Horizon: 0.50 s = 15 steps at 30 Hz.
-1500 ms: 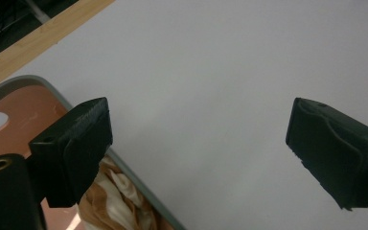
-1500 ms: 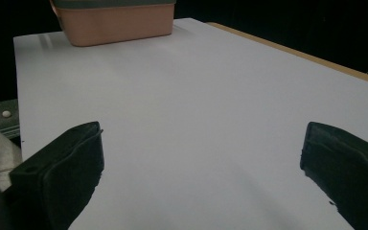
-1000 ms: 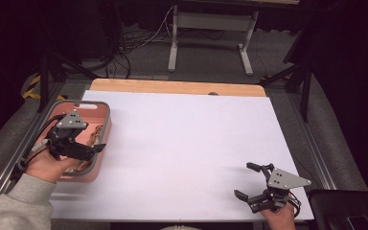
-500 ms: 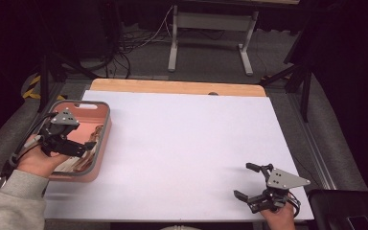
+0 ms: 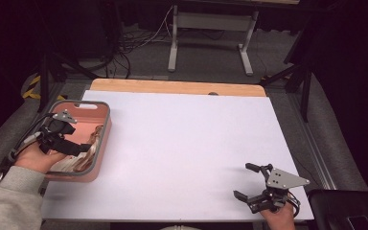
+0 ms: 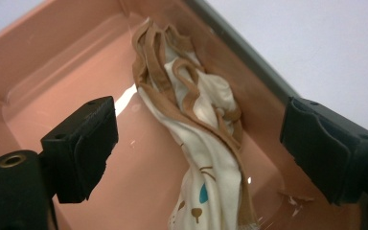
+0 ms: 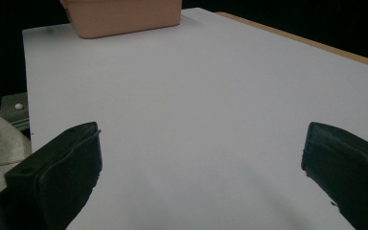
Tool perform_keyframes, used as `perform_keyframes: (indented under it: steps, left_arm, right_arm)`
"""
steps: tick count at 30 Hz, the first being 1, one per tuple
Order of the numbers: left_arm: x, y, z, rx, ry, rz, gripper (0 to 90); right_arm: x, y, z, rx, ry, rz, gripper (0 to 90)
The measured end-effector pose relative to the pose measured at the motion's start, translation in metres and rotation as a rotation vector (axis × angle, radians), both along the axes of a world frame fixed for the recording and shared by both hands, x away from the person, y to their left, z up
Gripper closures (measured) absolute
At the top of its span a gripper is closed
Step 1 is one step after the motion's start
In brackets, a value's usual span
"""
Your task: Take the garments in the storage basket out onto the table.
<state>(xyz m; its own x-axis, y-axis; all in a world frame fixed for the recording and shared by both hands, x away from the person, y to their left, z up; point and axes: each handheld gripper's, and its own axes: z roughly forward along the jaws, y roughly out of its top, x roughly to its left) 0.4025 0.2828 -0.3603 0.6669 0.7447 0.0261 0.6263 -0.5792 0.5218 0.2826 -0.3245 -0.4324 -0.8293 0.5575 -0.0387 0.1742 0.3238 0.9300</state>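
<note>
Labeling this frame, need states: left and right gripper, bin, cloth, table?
left gripper: open, fingers astride the cloth, no contact seen
right gripper: open, holding nothing, low over the table
bin: upright, holds the cloth
cloth: crumpled, lying in the bin
table: white-covered

Probably lab: stands (image 5: 60, 67), cables (image 5: 139, 38)

Left gripper (image 5: 84, 149) inside pink bin (image 5: 103, 139), jaws apart, over crumpled cloth (image 5: 87, 154). Right gripper (image 5: 247, 181) well apart, near white table (image 5: 182, 143) front-right corner, jaws wide, nothing between. Grey sleeve (image 5: 5, 203) behind left gripper.
</note>
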Motion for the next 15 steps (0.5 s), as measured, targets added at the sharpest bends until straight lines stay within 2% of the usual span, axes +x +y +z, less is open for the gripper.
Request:
perform_keyframes:
  steps: [6,8,11,15]
  left_arm:
    - [0.009,-0.003,-0.012,0.009,0.09,-0.005,14.4]
    - [0.01,-0.004,-0.013,0.014,0.096,-0.008,14.6]
    - [0.011,-0.006,-0.017,0.017,0.132,-0.009,15.7]
    - [0.012,-0.008,-0.023,0.024,0.157,-0.01,16.6]
  right_arm:
    - [0.0,0.0,0.0,0.002,0.003,0.003,0.6]
    - [0.0,0.0,0.0,0.002,0.003,0.003,0.6]
    - [0.0,0.0,0.0,0.002,0.002,0.004,0.6]
    - [0.0,0.0,0.0,0.004,0.0,0.005,0.6]
